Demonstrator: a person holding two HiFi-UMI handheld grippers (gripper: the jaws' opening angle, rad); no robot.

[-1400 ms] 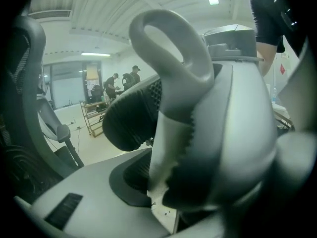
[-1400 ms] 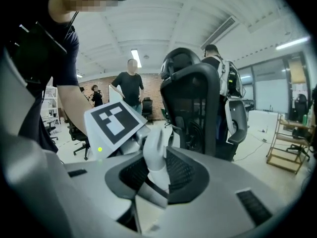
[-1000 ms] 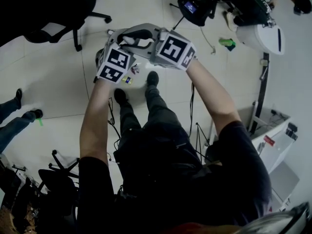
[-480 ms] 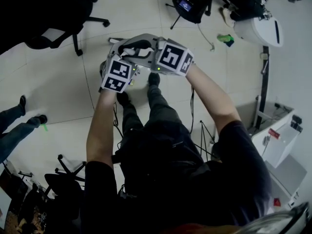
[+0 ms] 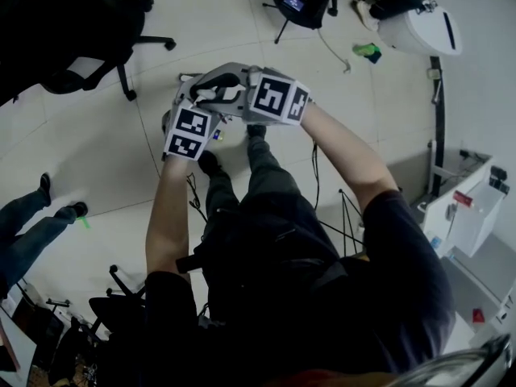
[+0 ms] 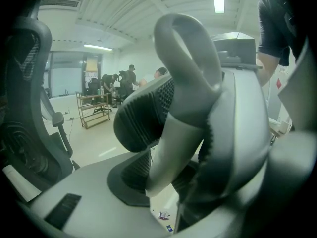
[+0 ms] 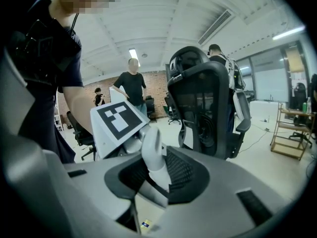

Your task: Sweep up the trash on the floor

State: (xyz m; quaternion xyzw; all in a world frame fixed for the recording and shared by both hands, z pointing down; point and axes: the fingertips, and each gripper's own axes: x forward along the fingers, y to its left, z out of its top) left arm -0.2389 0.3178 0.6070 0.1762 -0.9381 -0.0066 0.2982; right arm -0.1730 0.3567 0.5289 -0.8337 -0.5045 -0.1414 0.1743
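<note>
In the head view my left gripper [image 5: 196,113] and right gripper [image 5: 260,95] are held close together above the floor, over my shoes. In the left gripper view, the left gripper [image 6: 173,128] holds a grey looped handle [image 6: 190,83]; its jaws have just been opening a little, but the ribbed pads [image 6: 143,114] still press on the handle. The right gripper [image 7: 156,168] is shut on a pale rounded handle [image 7: 152,150]. Small bits of trash [image 6: 163,215] lie on the floor below, and one blue and yellow bit [image 7: 145,224] shows in the right gripper view. What hangs from the handles is hidden.
Black office chairs [image 5: 76,43] stand at the upper left. A tripod device [image 5: 294,2], a white bin [image 5: 419,32] and a green scrap [image 5: 367,51] are at the upper right. Another person's legs [image 5: 32,220] are at the left, and a white cabinet [image 5: 472,208] at the right.
Both grippers have moved a little across the floor together, still on their handles. The floor and furniture have shifted in the head view.
</note>
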